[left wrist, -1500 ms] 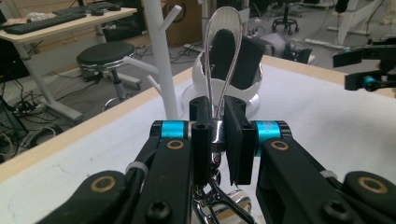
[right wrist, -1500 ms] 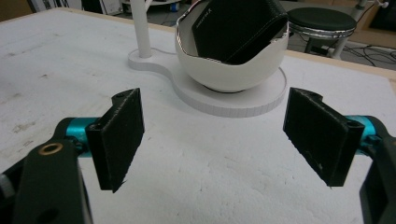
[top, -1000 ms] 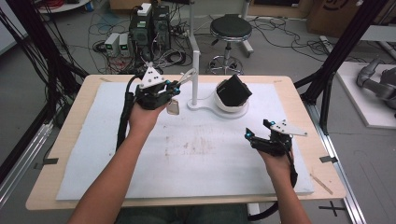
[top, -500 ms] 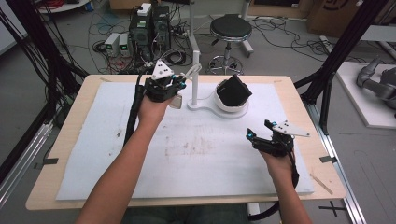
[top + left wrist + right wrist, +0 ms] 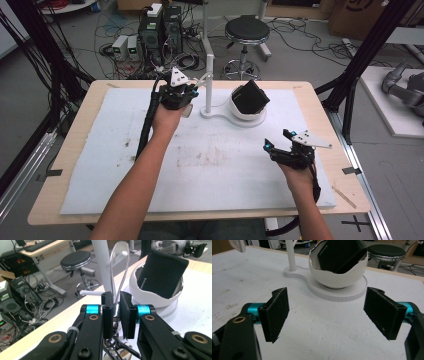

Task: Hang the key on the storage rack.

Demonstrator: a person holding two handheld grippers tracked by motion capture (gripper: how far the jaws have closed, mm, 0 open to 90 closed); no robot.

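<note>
My left gripper [image 5: 191,93] [image 5: 116,311] is shut on a keychain: its thin silver loop [image 5: 120,265] stands up from between the jaws, and a small tag [image 5: 186,111] hangs under them. The loop sits right beside the white stand's post [image 5: 209,75] [image 5: 103,265] and close to a short white peg [image 5: 91,292] on it. The stand's base [image 5: 220,116] carries a white bowl [image 5: 239,113] [image 5: 337,277] with a tilted black box [image 5: 250,96] [image 5: 162,272] in it. My right gripper [image 5: 276,141] [image 5: 327,312] rests open low over the mat, with nothing between its jaws.
A white foam mat [image 5: 200,165] covers the wooden table [image 5: 65,150]. Behind the table stand a black stool [image 5: 246,29], computer boxes [image 5: 160,25] and many floor cables. Black frame legs [image 5: 360,60] rise at the right.
My left gripper has carried the keychain rightward and farther back, up to the stand's post. The right gripper has stayed where it was.
</note>
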